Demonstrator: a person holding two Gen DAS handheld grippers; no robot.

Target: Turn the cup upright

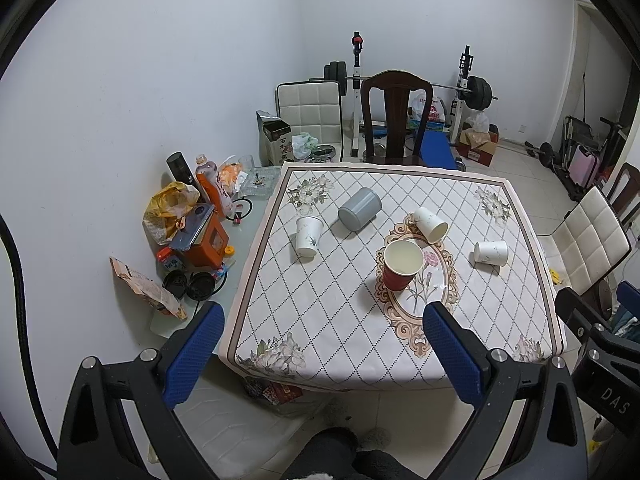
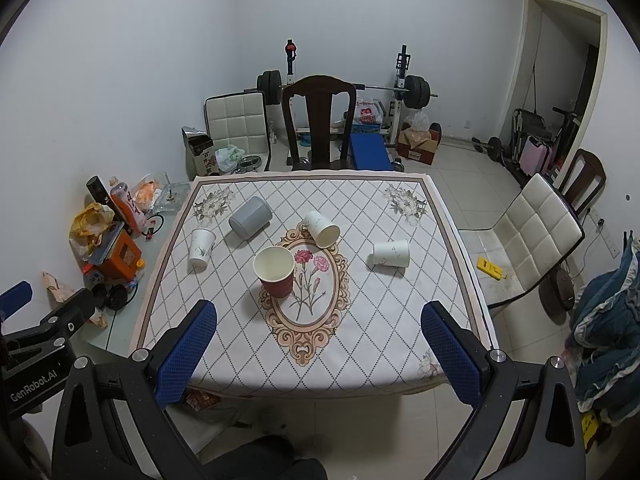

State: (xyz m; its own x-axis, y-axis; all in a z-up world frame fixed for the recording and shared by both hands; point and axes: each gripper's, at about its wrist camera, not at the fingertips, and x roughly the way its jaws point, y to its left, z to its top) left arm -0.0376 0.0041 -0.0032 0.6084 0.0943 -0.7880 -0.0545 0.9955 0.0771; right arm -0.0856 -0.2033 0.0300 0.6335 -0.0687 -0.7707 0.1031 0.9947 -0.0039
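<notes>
A red cup (image 1: 401, 264) (image 2: 276, 271) stands upright near the middle of the table. A grey cup (image 1: 359, 208) (image 2: 250, 216) lies on its side at the back left. One white paper cup (image 1: 431, 224) (image 2: 321, 228) lies on its side behind the red cup. Another white cup (image 1: 491, 253) (image 2: 392, 253) lies on its side at the right. A third white cup (image 1: 308, 236) (image 2: 201, 247) stands upside down at the left. My left gripper (image 1: 324, 320) and my right gripper (image 2: 320, 318) are both open and empty, held above the table's near edge.
The table has a diamond-patterned cloth (image 1: 344, 320) (image 2: 240, 340). A side shelf at the left holds bottles, bags and an orange box (image 1: 204, 240) (image 2: 120, 256). A dark wooden chair (image 1: 396, 116) (image 2: 318, 120) stands behind the table. A white chair (image 2: 532, 236) stands at the right.
</notes>
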